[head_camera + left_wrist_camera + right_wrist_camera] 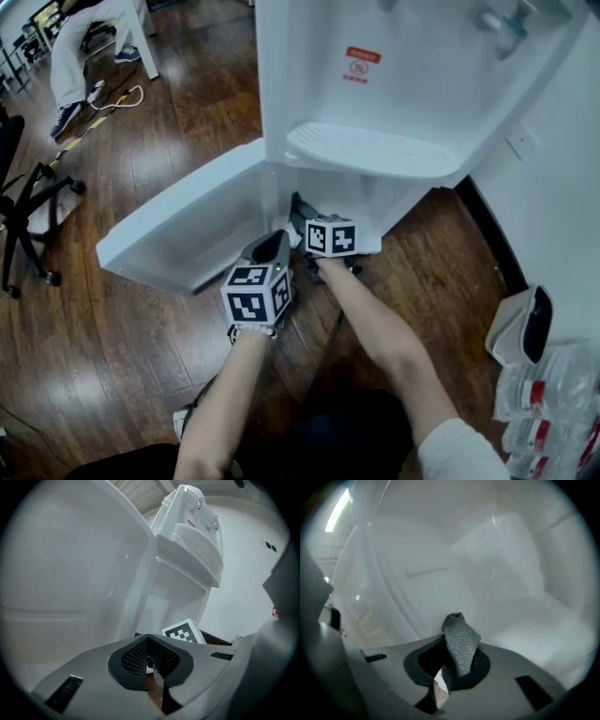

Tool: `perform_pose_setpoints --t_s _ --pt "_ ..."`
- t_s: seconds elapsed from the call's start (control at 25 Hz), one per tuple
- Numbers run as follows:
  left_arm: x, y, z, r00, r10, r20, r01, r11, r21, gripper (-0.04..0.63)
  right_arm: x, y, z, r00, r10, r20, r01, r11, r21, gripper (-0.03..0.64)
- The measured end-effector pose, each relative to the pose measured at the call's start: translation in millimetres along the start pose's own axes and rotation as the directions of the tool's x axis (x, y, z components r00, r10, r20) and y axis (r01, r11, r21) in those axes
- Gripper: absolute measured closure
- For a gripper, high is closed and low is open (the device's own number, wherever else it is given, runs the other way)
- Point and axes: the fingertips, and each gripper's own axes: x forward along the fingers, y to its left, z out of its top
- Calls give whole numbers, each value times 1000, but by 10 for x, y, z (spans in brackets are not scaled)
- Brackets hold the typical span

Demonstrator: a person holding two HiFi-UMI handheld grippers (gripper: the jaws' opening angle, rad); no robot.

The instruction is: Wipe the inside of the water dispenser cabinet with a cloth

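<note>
The white water dispenser (pixel 403 84) stands on a wood floor with its lower cabinet door (pixel 187 220) swung open to the left. My right gripper (pixel 305 220) reaches into the cabinet opening below the drip tray (pixel 370 150). In the right gripper view it (pixel 452 660) is shut on a grey cloth (pixel 461 641), whose free end sticks up in front of the cabinet's white inner wall (pixel 440 583). My left gripper (pixel 272 247) hovers just outside by the door's inner face. In the left gripper view it (pixel 149 644) is shut with nothing in it, facing the door (pixel 70 573).
A white wall (pixel 562 169) runs close along the dispenser's right side. Packs of bottles (pixel 553 403) and a white container (pixel 520 323) lie at the right. An office chair (pixel 23 206), floor cables (pixel 112 98) and a seated person (pixel 80 56) are at the far left.
</note>
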Motion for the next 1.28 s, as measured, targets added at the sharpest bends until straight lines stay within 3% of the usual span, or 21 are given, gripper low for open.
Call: perform_pose_setpoints --t_s 0.08,0.2,0.32,0.48,0.76,0.92,1.0,1.2,1.28 --pt "6 -32 -33 1000 -7 -2 7 1000 -4 600 -116 105 129 996 56 74 -58 998 20 594" --pt "18 -92 -33 1000 -20 9 20 1000 -5 600 -335 299 422 974 113 196 -108 994 -35 592" --pt "9 -132 -16 1000 -26 17 26 1000 -6 600 -660 205 597 958 -22 287 43 997 -68 591" --pt "5 -200 9 999 -44 25 44 999 -8 600 -1178 -189 707 900 -215 380 221 975 28 591" --pt "38 -340 107 996 -74 42 74 997 -6 600 -1597 -337 884 856 -268 443 262 962 76 591" --pt "6 -371 135 996 -82 45 82 997 2 600 -1432 -453 1012 855 -293 427 281 955 91 591" --pt "15 -350 152 996 -78 45 78 997 4 600 -1221 -518 1139 859 -288 423 282 956 79 591" --pt "147 -216 271 998 -59 25 58 998 1 600 -636 -362 1455 874 -134 468 150 989 2 591" --pt "183 -194 350 998 -60 24 60 998 1 600 -454 -355 1535 873 -112 475 137 990 -16 591"
